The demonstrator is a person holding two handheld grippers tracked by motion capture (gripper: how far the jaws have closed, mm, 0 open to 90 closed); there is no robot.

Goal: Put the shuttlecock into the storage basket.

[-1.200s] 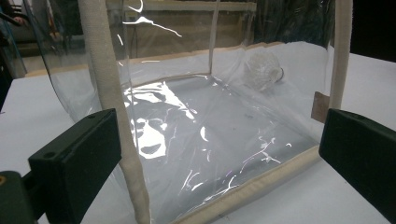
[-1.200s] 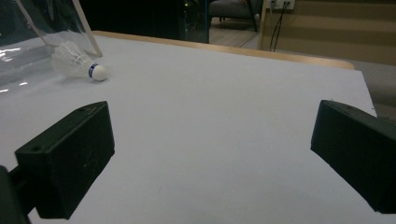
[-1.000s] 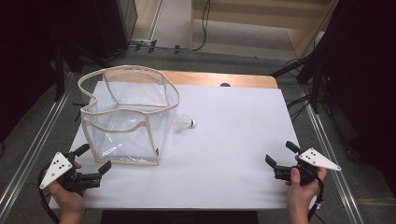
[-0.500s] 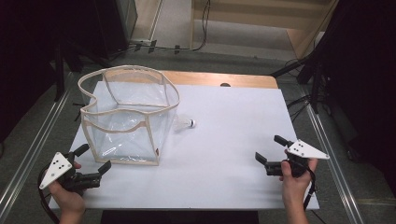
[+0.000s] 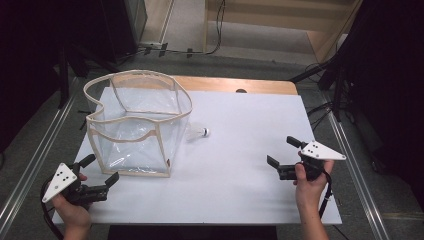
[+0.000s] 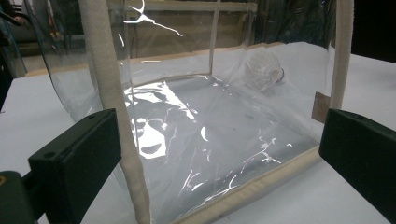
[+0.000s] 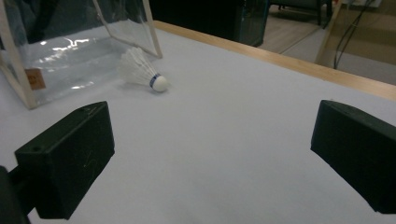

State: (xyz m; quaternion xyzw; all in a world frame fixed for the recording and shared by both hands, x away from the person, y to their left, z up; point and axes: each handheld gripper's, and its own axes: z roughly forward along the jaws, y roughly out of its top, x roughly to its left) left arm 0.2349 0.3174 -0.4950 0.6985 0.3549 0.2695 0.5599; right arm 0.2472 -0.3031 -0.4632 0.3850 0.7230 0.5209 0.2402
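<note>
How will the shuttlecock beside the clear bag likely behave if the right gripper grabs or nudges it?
The shuttlecock probably weighs very little, being mostly thin white feathers. Lying on its side on the smooth table, it would likely roll in an arc. Those feathers look crushable; gripping the rounded cork seems safer.

Black two-jaw left gripper [image 5: 98, 169] and right gripper [image 5: 283, 152], grey three-cornered top plates, black cables.

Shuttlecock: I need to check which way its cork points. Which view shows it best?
The right gripper view: the shuttlecock lies unobstructed, cork toward the camera's right. The high view shows it small; the left gripper view shows it blurred through the clear bag.
</note>
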